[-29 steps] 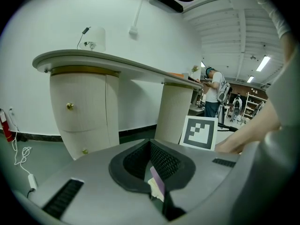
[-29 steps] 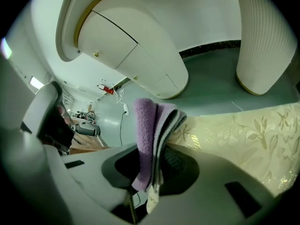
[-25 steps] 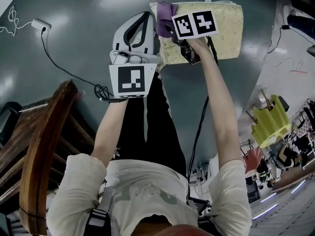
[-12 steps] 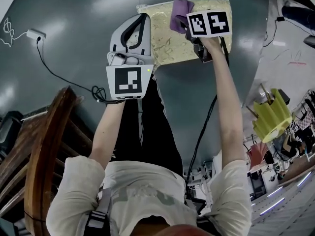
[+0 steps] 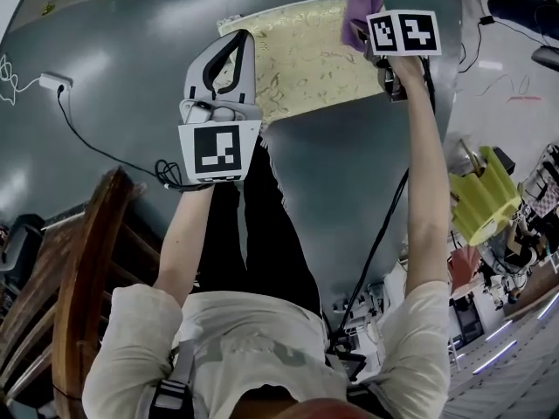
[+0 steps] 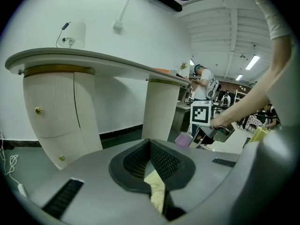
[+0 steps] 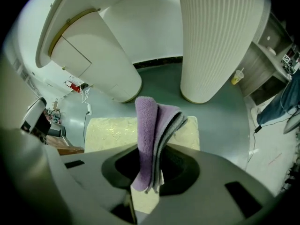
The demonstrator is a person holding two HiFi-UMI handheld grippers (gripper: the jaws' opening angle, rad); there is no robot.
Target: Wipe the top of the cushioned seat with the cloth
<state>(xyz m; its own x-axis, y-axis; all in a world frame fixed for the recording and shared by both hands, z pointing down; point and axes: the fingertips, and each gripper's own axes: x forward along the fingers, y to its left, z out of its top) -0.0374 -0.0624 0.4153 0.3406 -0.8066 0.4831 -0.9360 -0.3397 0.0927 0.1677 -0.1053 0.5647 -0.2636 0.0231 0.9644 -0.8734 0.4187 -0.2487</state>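
The cushioned seat [image 5: 301, 59] is a pale yellow patterned pad lying low over the grey floor. My right gripper [image 5: 367, 35] is shut on a folded purple cloth [image 5: 358, 9] at the seat's far right corner. In the right gripper view the cloth [image 7: 154, 121] stands up out of the right gripper [image 7: 152, 161], with the seat [image 7: 110, 132] below it. My left gripper [image 5: 236, 42] hovers at the seat's left edge. Its jaws are shut in the left gripper view [image 6: 150, 146], and a strip of yellow seat fabric [image 6: 157, 193] shows in the slit behind the tips.
A white desk on ribbed columns [image 7: 215, 36] stands just beyond the seat. A wooden chair [image 5: 79, 269] is at my left, with a power adapter and cable [image 5: 52, 81] on the floor. Yellow clutter [image 5: 479, 203] sits at the right. A person [image 6: 204, 81] stands far off.
My right gripper has carried the cloth across the seat from its left part to its right corner. The left gripper stays at the seat's left edge.
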